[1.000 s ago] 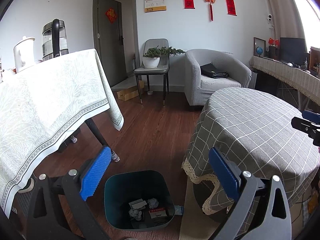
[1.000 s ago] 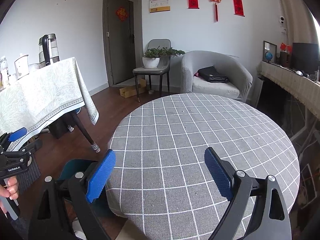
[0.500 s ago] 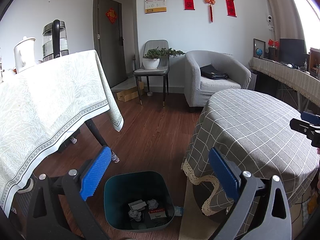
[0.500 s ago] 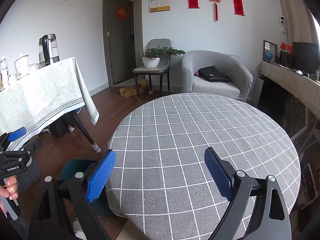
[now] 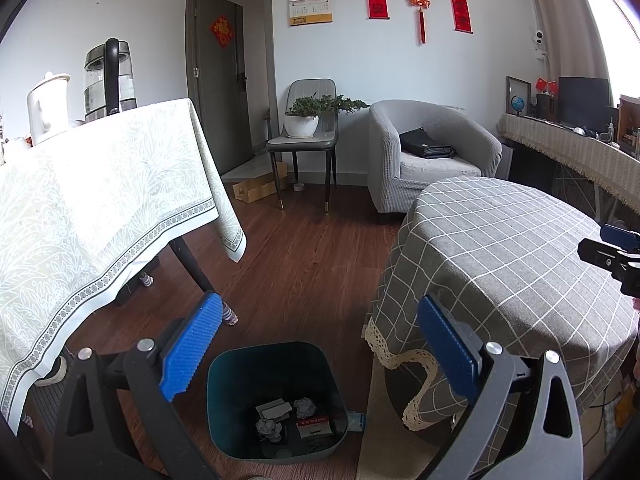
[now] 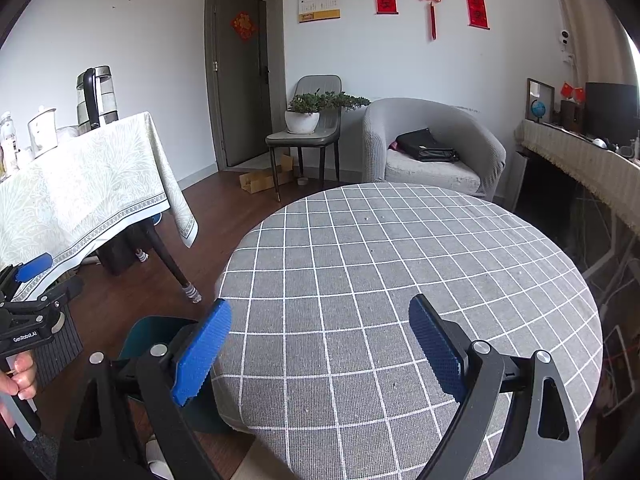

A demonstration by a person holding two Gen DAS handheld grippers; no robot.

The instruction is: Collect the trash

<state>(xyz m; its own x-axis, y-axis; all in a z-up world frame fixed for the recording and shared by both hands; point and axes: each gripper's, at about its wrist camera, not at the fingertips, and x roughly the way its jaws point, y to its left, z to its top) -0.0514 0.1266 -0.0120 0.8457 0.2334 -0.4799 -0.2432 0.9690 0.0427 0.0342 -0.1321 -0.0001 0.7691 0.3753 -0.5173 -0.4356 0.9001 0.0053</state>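
Nothing has moved: both tools, left tool [image 5: 320, 348] and right tool [image 6: 320, 344], gape empty; bin [image 5: 276, 404] holds perhaps four scraps.

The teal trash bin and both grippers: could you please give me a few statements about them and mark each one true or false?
1. The teal trash bin stands on the wooden floor beside the round table. True.
2. The bin is empty. False: crumpled paper and a small red-labelled packet lie in it.
3. The left gripper is open and holds nothing. True.
4. The right gripper is shut on a paper ball. False: it is open, with nothing between its fingers.
5. Trash lies on the checked cloth of the round table. False: no trash shows on it in either view.
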